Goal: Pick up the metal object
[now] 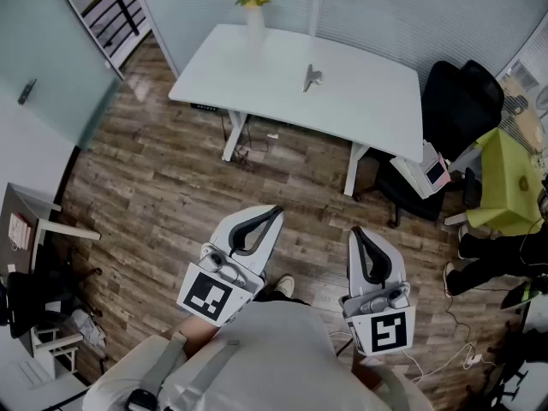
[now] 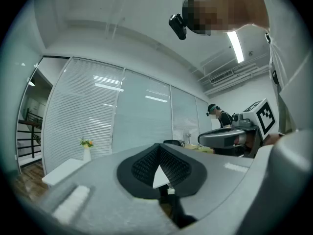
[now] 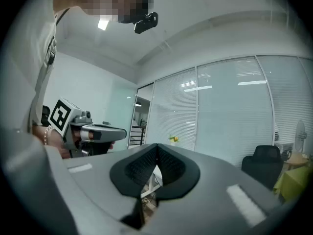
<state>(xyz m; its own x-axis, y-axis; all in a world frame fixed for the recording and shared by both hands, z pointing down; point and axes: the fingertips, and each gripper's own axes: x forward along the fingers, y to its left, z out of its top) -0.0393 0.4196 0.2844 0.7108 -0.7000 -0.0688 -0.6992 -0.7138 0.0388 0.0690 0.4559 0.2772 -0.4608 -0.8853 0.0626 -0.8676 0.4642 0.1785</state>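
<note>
The metal object (image 1: 312,78) is a small silvery piece lying on the white table (image 1: 368,101), far ahead of both grippers. My left gripper (image 1: 275,211) is held close to my body over the wooden floor, jaws together and empty; in the left gripper view its tips (image 2: 157,149) meet with nothing between them. My right gripper (image 1: 354,230) is held beside it, also shut and empty, and its tips (image 3: 157,149) touch in the right gripper view. Both point toward the table, well short of its near edge.
A white vase with flowers (image 1: 254,14) stands at the table's far left. A black office chair (image 1: 459,101), a white device with a screen (image 1: 426,171) and a green chair (image 1: 505,182) crowd the right side. A dark desk (image 1: 24,229) sits at left. Cables (image 1: 454,358) lie on the floor.
</note>
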